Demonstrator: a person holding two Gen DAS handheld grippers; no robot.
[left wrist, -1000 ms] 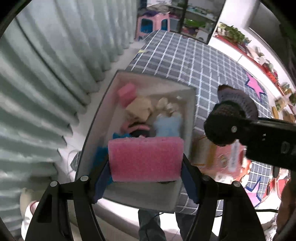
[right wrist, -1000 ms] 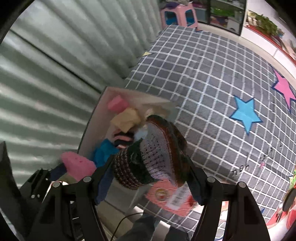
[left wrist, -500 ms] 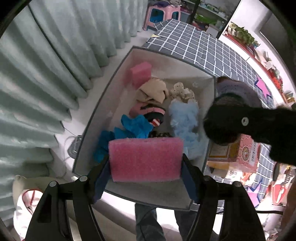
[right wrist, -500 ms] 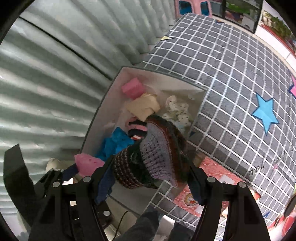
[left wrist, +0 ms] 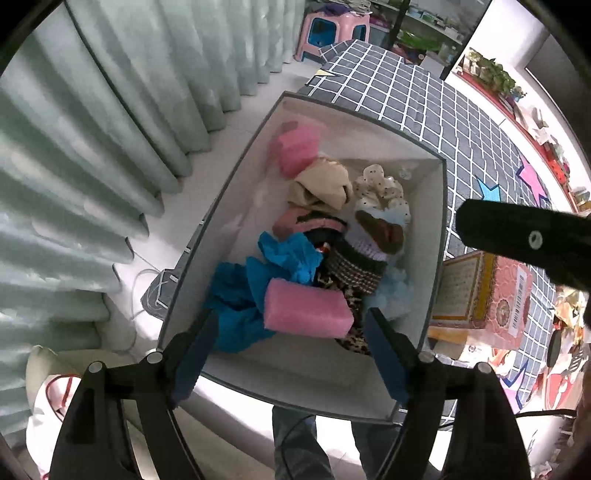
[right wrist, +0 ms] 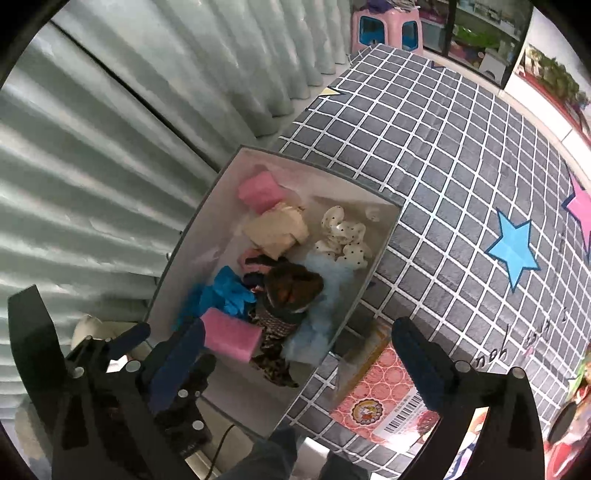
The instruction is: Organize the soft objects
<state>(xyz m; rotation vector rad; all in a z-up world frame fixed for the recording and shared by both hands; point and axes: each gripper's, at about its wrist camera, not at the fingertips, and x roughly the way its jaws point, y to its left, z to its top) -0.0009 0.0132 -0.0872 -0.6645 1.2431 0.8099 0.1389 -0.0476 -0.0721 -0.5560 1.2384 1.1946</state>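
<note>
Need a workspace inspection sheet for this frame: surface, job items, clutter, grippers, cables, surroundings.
Surface: grey checked mat with star prints.
Job's things: grey bin holds pink sponge, second pink sponge, knit hat, blue gloves, beige cloth, dotted fabric.
Clutter: red printed box beside the bin.
Grippers: left gripper and right gripper opening above the bin, nothing between jaws.
Cables: white cord on floor by the bin.
Surroundings: pale green curtain, pink stool.
</note>
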